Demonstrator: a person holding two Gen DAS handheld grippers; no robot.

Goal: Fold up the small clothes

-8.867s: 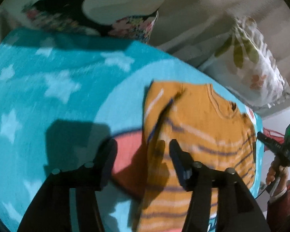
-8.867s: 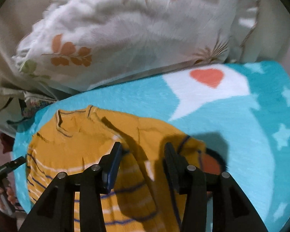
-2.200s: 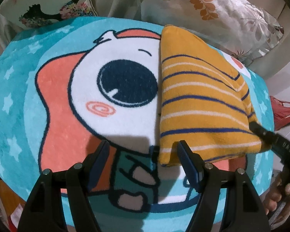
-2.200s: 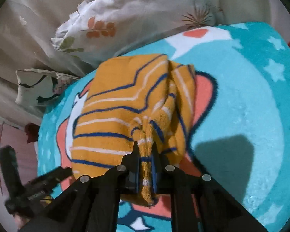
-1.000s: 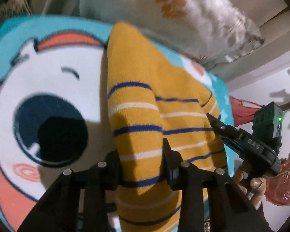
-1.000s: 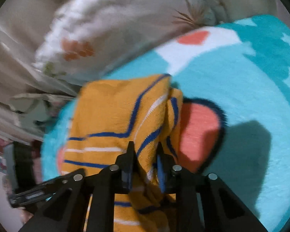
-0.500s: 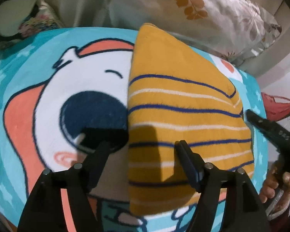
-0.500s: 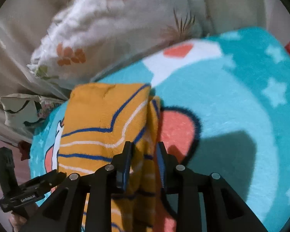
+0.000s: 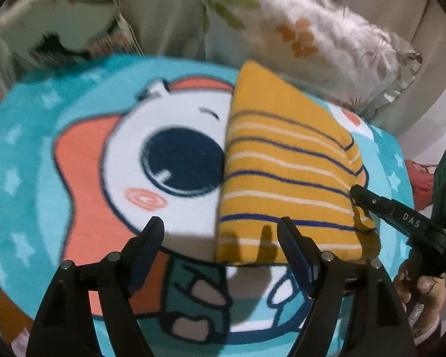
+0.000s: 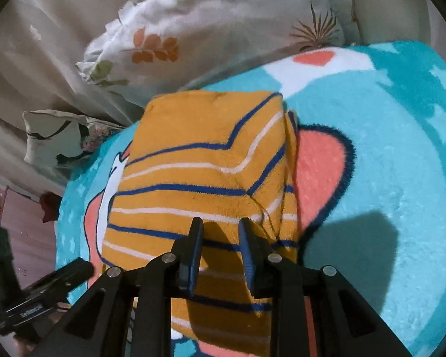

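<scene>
A mustard-yellow sweater with navy and white stripes [image 9: 285, 175] lies folded into a thick rectangle on a turquoise cartoon rug [image 9: 26, 178]. It also shows in the right wrist view [image 10: 202, 172]. My left gripper [image 9: 221, 232] is open and empty, hovering just off the sweater's near left corner. My right gripper [image 10: 220, 226] has its jaws a little apart above the near part of the sweater, holding nothing. The right gripper also shows in the left wrist view [image 9: 371, 202], at the sweater's right edge.
Floral pillows [image 10: 211, 26] and pale bedding lie behind the rug [image 10: 386, 154]. A smaller printed cushion [image 10: 59, 136] sits at the back left. A red item [image 9: 422, 181] lies off the rug's right edge.
My left gripper has drawn back from the sweater, still open. My right gripper has let go of the sweater's edge and its jaws have parted slightly. The sweater rests flat and folded.
</scene>
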